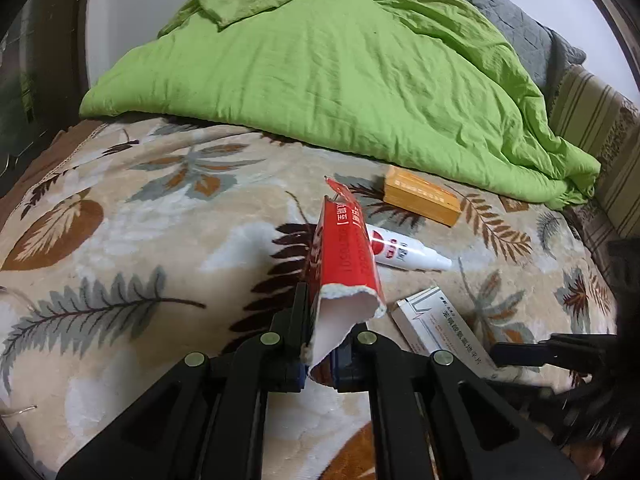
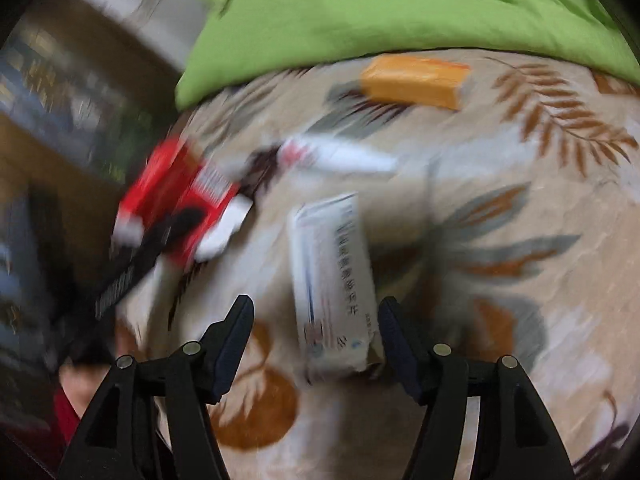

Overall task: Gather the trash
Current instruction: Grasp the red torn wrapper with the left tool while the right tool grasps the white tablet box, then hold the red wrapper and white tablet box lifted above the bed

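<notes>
My left gripper (image 1: 320, 344) is shut on a torn red carton (image 1: 344, 252) and holds it above the leaf-patterned blanket (image 1: 140, 240). The carton also shows, blurred, in the right wrist view (image 2: 176, 196). A white medicine box (image 1: 436, 324) lies just right of it; in the right wrist view that box (image 2: 332, 280) lies between the fingers of my open right gripper (image 2: 316, 320), nearer the right finger. A white tube (image 1: 404, 254) (image 2: 340, 156) and an orange box (image 1: 420, 196) (image 2: 416, 80) lie farther back. The right gripper's finger (image 1: 552, 350) shows at the right of the left wrist view.
A crumpled green duvet (image 1: 340, 68) (image 2: 400, 4) covers the back of the bed. A grey blanket (image 1: 512, 20) and striped bedding (image 1: 592, 112) lie at the far right. Dark furniture (image 2: 60, 92) stands off the bed's left edge. The right wrist view is motion-blurred.
</notes>
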### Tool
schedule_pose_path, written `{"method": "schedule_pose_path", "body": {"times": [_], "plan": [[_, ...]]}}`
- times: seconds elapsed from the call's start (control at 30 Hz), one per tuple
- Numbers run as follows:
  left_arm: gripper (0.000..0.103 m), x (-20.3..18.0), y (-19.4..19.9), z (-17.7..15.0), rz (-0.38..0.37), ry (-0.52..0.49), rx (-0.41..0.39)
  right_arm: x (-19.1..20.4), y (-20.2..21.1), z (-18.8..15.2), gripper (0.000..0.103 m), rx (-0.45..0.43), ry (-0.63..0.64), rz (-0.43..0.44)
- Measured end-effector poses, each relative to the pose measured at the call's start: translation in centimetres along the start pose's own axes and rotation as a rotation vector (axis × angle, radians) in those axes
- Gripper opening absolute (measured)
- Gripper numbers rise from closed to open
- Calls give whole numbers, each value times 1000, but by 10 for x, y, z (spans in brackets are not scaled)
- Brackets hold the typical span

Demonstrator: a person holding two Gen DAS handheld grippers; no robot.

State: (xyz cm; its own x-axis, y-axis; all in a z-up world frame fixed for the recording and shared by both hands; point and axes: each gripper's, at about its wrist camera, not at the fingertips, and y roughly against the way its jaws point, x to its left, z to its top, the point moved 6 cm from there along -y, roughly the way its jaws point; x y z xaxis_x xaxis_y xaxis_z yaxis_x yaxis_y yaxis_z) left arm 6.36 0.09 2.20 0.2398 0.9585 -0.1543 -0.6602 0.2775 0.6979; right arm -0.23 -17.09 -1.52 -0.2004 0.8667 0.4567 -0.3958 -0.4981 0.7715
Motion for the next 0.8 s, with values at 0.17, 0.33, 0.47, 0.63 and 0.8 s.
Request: {"method": "schedule_pose_path", "body": {"times": [0.17,0.33,0.47,0.63,0.8], "plan": [[8,5,-1,1,11,6,-2,13,-1,4,69,-52,179,-214],[8,11,-2,3,23,22,-3,6,-24,-2,69,13,187,-261],[8,6,0,3,35,5,-14,12,-35,-9,55,-15,245,-392],[8,-3,4,3,57,-35,-43,14,-11,-5,55,-132,167,-468],[8,-14,7,2,71,-82,-64,17,32,-8,55,-318,21,-487]]}}
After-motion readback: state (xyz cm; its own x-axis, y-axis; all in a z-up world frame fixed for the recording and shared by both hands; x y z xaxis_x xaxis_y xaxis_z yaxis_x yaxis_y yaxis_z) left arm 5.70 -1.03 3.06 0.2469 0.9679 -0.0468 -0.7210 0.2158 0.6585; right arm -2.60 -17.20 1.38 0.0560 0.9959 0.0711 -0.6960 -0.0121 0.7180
